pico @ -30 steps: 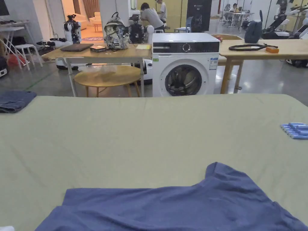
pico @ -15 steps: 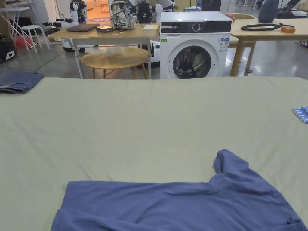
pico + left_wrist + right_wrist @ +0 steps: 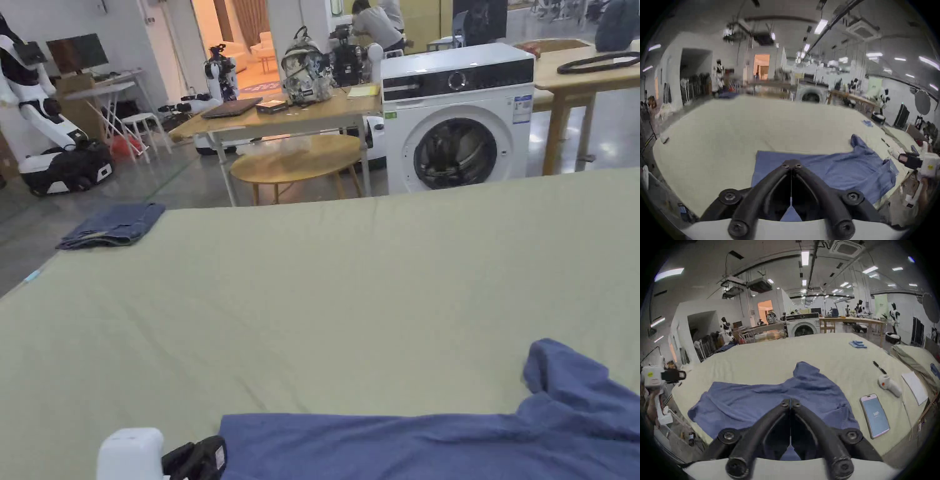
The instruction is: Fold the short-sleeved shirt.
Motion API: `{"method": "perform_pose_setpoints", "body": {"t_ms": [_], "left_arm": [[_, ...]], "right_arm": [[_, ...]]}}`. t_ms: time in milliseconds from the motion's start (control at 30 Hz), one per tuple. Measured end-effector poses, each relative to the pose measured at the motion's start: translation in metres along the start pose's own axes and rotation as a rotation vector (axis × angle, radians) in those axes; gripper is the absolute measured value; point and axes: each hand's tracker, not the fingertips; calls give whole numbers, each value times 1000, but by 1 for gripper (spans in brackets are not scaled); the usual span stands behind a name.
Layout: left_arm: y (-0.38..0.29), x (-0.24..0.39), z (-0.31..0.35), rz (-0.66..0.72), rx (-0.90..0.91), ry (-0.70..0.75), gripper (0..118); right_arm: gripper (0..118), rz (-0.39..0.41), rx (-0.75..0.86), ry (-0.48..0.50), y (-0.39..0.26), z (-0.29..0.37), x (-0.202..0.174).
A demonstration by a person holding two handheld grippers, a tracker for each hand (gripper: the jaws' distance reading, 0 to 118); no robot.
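Beyond the shirt (image 3: 437, 447) the table (image 3: 325, 294) lies open; a phone (image 3: 874, 416) lies just beside its right edge

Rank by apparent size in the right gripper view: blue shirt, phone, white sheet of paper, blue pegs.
1. blue shirt
2-3. phone and white sheet of paper: alike, unranked
4. blue pegs, though farthest away

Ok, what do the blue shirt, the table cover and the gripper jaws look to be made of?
Blue shirt: soft matte knit, likely cotton jersey, judging by its limp folds and wrinkles. Table cover: pale green woven cloth, matte, with shallow creases. Right gripper and left gripper: jaws look like black matte plastic or rubber-coated metal, held by screws; which one is unclear.
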Motion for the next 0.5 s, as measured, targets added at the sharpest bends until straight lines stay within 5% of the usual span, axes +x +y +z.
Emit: {"method": "perform_pose_setpoints", "body": {"t_ms": [100,300,400,433,500], "left_arm": [[14,-37,-65,49,-76,31,54],[23,-67,-192,114,-317,124,52],[12,-73,-230,102,-394,81,39],[10,-66,-232,-5,-381,154,33],[12,-54,-228,-79,-367,160,2]], "right_arm": [[0,-27,-19,-9,-4,3,9],[0,-96,-69,-48,-21,13,36],[0,-110,-99,-92,-20,19,43],[0,-110,-111,-114,-19,20,47],[0,-108,-121,-129,-16,15,56]]}}
